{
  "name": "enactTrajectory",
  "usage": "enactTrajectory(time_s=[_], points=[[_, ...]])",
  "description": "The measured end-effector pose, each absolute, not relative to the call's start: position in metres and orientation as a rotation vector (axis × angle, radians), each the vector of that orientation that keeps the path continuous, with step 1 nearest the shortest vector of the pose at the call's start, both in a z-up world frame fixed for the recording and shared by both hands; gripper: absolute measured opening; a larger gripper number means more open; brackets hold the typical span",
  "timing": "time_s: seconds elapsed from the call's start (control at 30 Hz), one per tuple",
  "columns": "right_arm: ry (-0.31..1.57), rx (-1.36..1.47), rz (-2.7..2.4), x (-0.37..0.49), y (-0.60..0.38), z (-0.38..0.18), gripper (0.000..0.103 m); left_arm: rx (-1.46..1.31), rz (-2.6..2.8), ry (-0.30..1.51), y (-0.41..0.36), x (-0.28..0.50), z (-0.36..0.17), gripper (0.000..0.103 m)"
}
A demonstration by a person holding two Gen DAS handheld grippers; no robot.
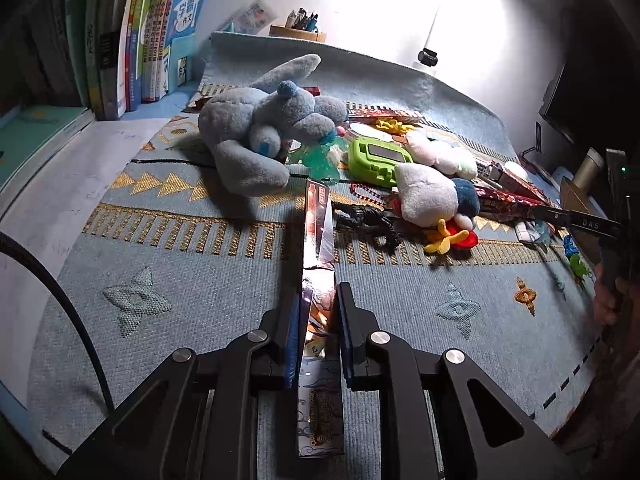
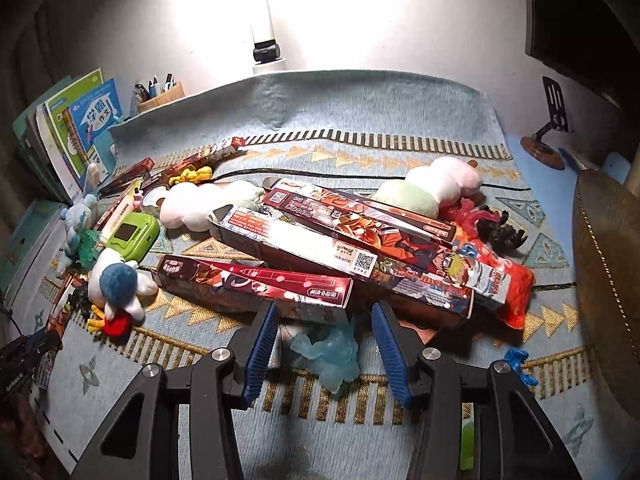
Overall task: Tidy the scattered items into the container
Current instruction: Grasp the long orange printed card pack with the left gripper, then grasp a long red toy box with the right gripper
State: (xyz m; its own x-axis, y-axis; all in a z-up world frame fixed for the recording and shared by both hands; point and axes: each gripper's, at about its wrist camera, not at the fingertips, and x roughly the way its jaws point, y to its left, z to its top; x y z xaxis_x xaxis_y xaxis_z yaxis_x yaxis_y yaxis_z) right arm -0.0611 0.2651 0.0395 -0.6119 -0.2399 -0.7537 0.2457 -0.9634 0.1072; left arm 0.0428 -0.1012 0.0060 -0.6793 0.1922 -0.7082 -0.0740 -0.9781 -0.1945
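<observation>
- A blue woven mat (image 2: 304,104) with gold triangles covers the desk and bears every scattered item.
- A grey-blue plush (image 1: 260,136) lies at the far left, near upright books (image 1: 148,40).
- Long printed boxes (image 2: 340,252) lie stacked mid-mat, between pastel plush pieces.
- The left gripper (image 1: 316,312) is clenched on a slim printed box (image 1: 318,240), edge-up.
- The right gripper (image 2: 324,340) has pads apart, touching nothing; a translucent blue figure (image 2: 328,352) lies between them.
</observation>
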Motion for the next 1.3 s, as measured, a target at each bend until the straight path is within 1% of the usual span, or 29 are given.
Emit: enactTrajectory(time_s=[0.03,0.1,0.17,0.23,0.37,0.47,0.57,0.67,0.87,1.0,1.03,1.07,1.13,1.17,1.23,1.3], points=[[-0.019,1.212,-2.573,-0.065,0.266,0.038,0.04,-1.179,2.743,-0.224,-0.101,0.043,0.006,0.014],[-0.016,1.161,-2.533,-0.06,0.26,0.04,0.039,-1.171,2.742,-0.221,-0.102,0.044,0.005,0.014],[0.073,1.077,-2.474,-0.041,0.243,0.046,0.04,-1.165,2.741,-0.215,-0.102,0.044,0.004,0.014],[0.158,1.053,-2.38,-0.021,0.223,0.049,0.04,-1.163,2.743,-0.212,-0.102,0.044,0.004,0.014],[0.221,1.096,-2.16,0.015,0.197,0.043,0.039,-1.151,2.745,-0.218,-0.102,0.045,0.002,0.014],[0.272,1.107,-2.174,0.028,0.195,0.041,0.039,-1.146,2.743,-0.218,-0.102,0.045,0.001,0.015],[0.315,1.094,-2.272,0.017,0.198,0.047,0.04,-1.143,2.742,-0.218,-0.102,0.045,0.0,0.015],[0.284,1.112,-2.283,-0.011,0.196,0.052,0.04,-1.146,2.743,-0.223,-0.103,0.044,0.001,0.014],[0.469,1.143,-2.244,-0.055,0.158,0.034,0.039,-1.197,2.749,-0.19,-0.098,0.045,0.002,0.014],[0.53,1.134,-2.216,-0.065,0.144,0.022,0.039,-1.227,2.764,-0.145,-0.093,0.047,0.003,0.014],[0.524,1.133,-2.211,-0.066,0.143,0.021,0.038,-1.233,2.769,-0.144,-0.093,0.047,0.003,0.014],[0.511,1.134,-2.213,-0.067,0.142,0.021,0.029,-1.235,2.772,-0.151,-0.092,0.047,0.004,0.014],[0.47,1.147,-2.196,-0.063,0.144,0.021,0.02,-1.243,2.772,-0.172,-0.092,0.047,0.004,0.014],[0.464,1.144,-2.196,-0.058,0.145,0.022,0.018,-1.243,2.774,-0.182,-0.092,0.049,0.005,0.014],[0.458,1.146,-2.211,-0.045,0.148,0.023,0.018,-1.227,2.781,-0.209,-0.092,0.054,0.007,0.014],[0.394,1.144,-2.239,-0.032,0.159,0.032,0.018,-1.202,2.784,-0.228,-0.092,0.06,0.012,0.014]])
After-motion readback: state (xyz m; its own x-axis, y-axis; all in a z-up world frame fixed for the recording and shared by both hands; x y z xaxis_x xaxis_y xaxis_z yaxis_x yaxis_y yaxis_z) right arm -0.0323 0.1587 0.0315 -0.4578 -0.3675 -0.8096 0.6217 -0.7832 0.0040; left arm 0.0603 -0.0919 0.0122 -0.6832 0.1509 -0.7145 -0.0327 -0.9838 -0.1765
